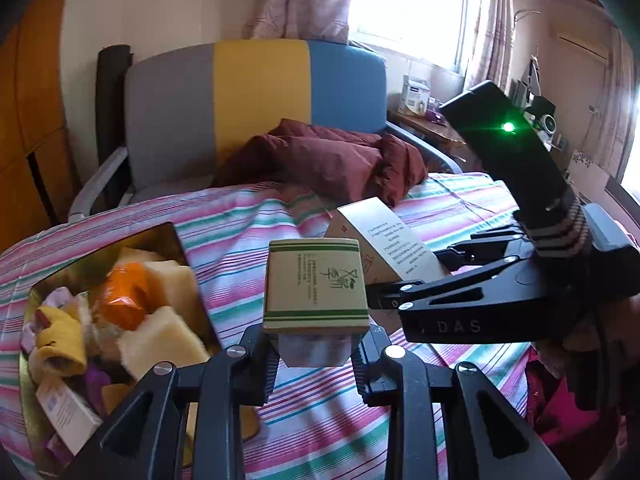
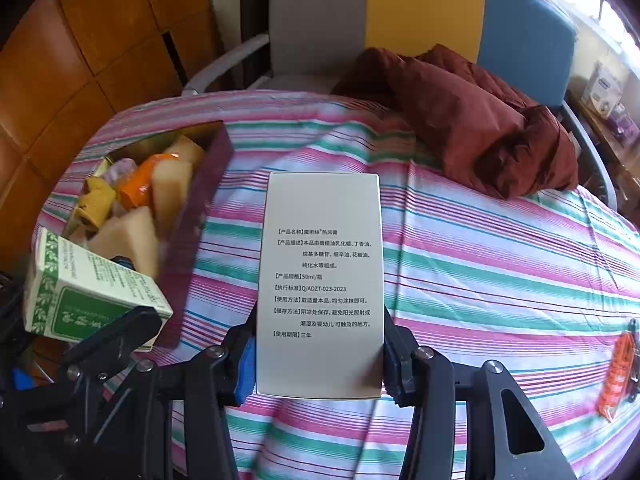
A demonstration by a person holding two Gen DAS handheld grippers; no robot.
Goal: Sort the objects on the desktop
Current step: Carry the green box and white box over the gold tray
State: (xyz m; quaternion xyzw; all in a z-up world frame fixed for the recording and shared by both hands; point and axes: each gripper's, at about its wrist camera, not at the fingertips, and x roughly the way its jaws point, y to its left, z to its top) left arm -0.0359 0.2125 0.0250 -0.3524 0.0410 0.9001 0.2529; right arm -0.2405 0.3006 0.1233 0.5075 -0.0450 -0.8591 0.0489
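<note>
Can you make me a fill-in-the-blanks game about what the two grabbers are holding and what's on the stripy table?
1. The left gripper holds a small tan cardboard box with ____ stripes.
2. The right gripper holds a tall white cardboard box printed with black ____.
3. The open gold-lined box of sponges sits on a ____ tablecloth.

Missing words: green; text; striped
</note>
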